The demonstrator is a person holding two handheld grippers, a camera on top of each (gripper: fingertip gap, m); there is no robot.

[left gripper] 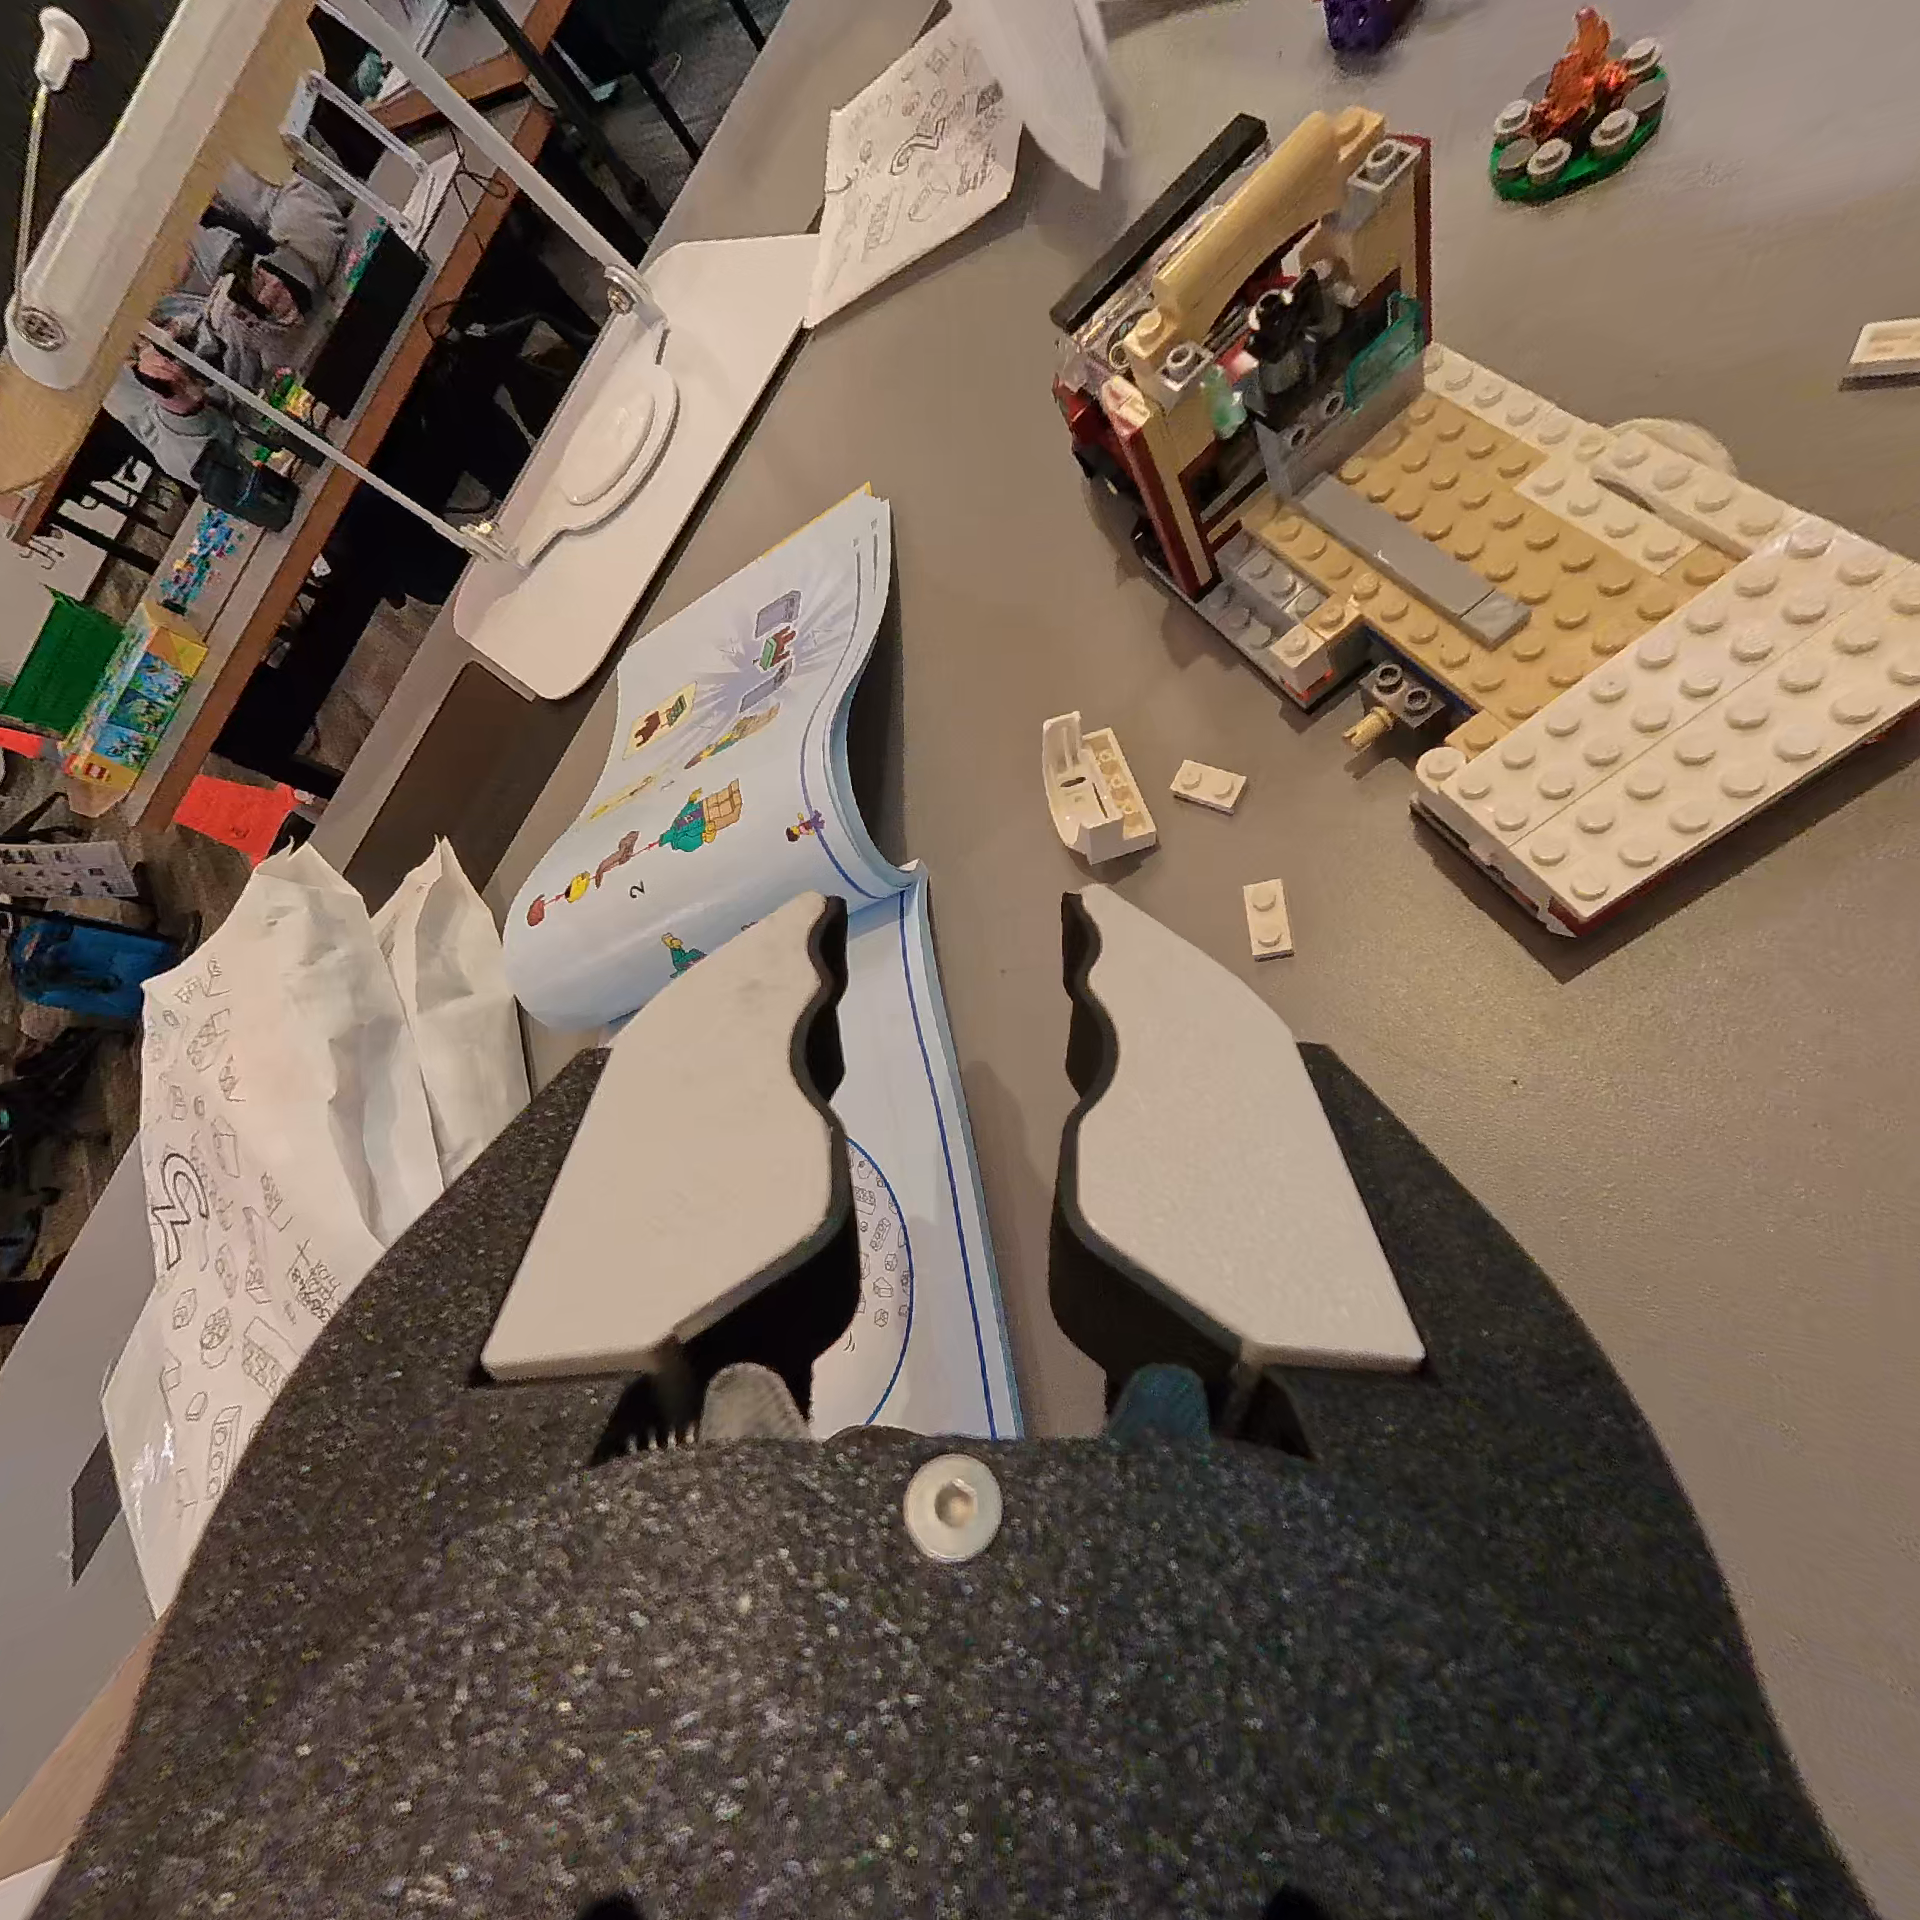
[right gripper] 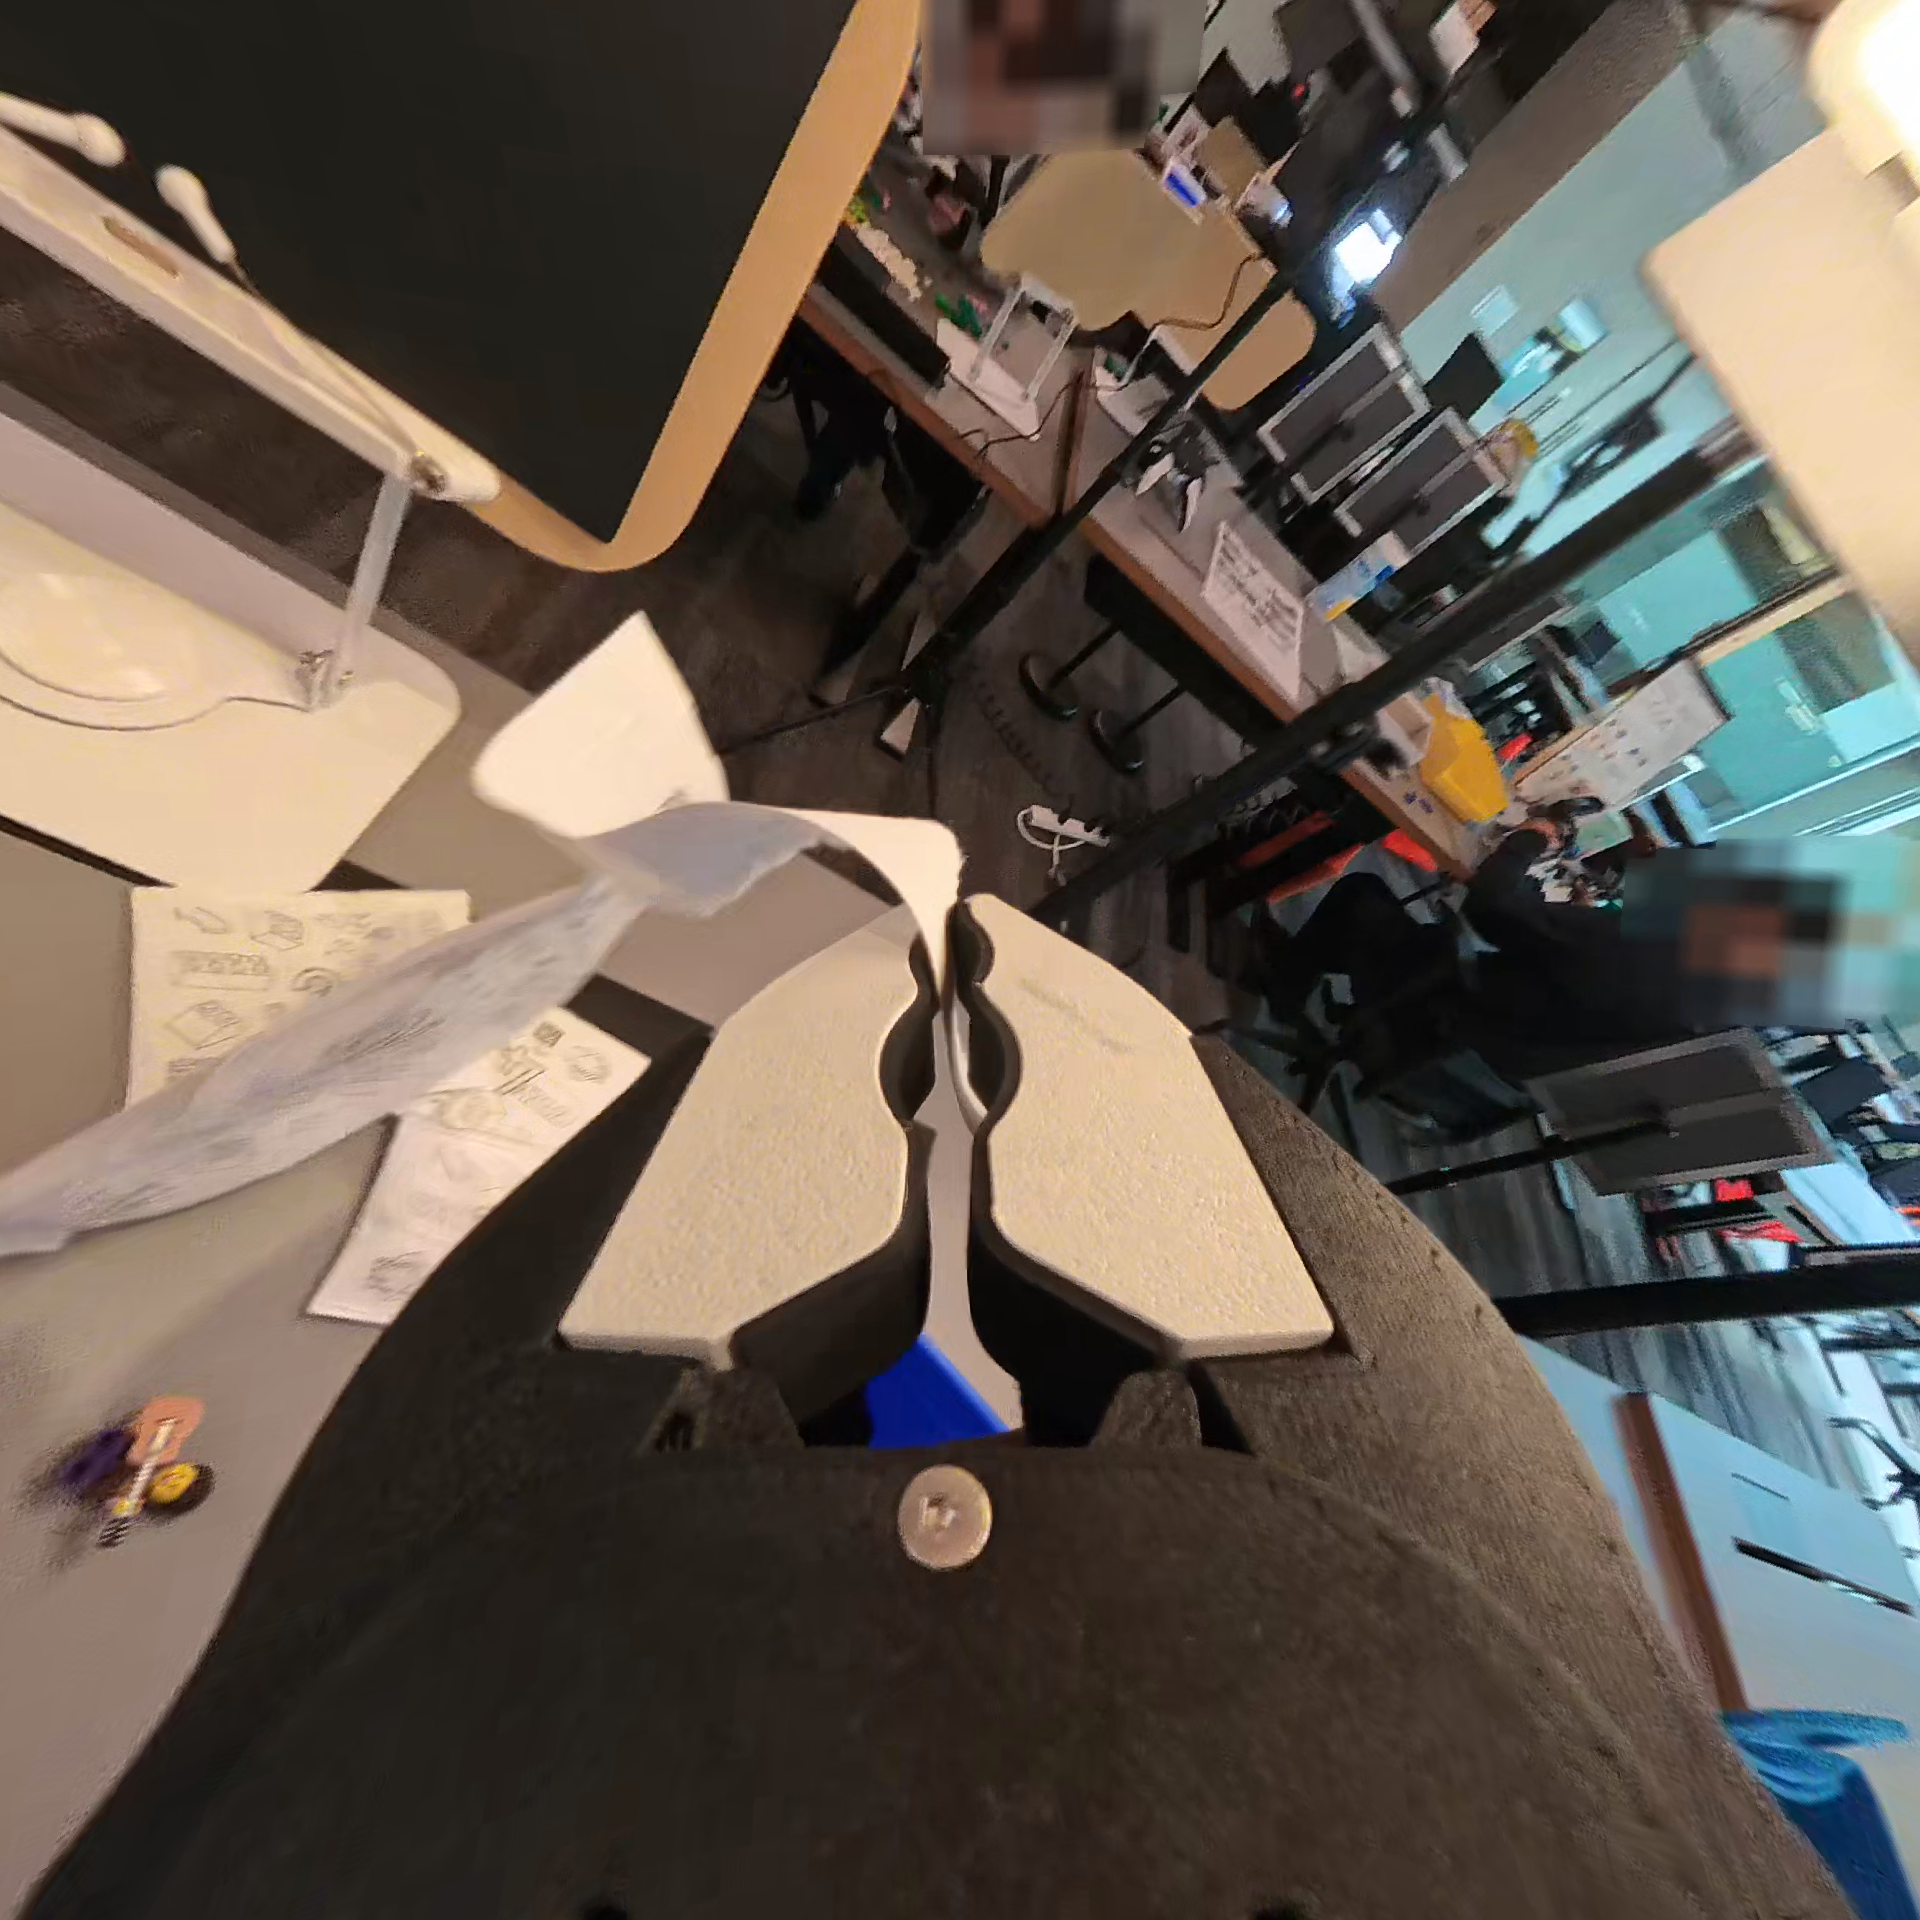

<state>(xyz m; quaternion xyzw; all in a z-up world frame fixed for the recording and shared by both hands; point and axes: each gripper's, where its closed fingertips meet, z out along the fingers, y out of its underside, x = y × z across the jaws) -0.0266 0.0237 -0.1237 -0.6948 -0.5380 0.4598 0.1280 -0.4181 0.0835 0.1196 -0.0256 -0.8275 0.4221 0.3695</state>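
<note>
My left gripper (left gripper: pixel 954 914) is open and empty, low over the grey table (left gripper: pixel 1455 1195), beside the spine of an open light-blue instruction booklet (left gripper: pixel 727 790). Small white brick pieces (left gripper: pixel 1096 787) and two small white plates (left gripper: pixel 1269 917) lie just ahead of it. A partly built brick house on tan and white plates (left gripper: pixel 1507 582) stands at the right. My right gripper (right gripper: pixel 956 914) is shut on a white printed paper bag (right gripper: pixel 416 1018), pinched by one edge. The bag hangs out to the left in the air above the table edge, blurred.
White printed paper bags (left gripper: pixel 281 1091) lie at the table's left edge and more (right gripper: pixel 291 966) under the held one. A white lamp base (left gripper: pixel 613 447) stands behind the booklet. A small campfire build (left gripper: pixel 1579 114) sits far right. A purple and yellow minifigure (right gripper: pixel 135 1475) lies on the table. There is about 45 cm between the tips of the two grippers. The small campfire build (left gripper: pixel 1579 114) lies around 20 cm away from my left fingertips.
</note>
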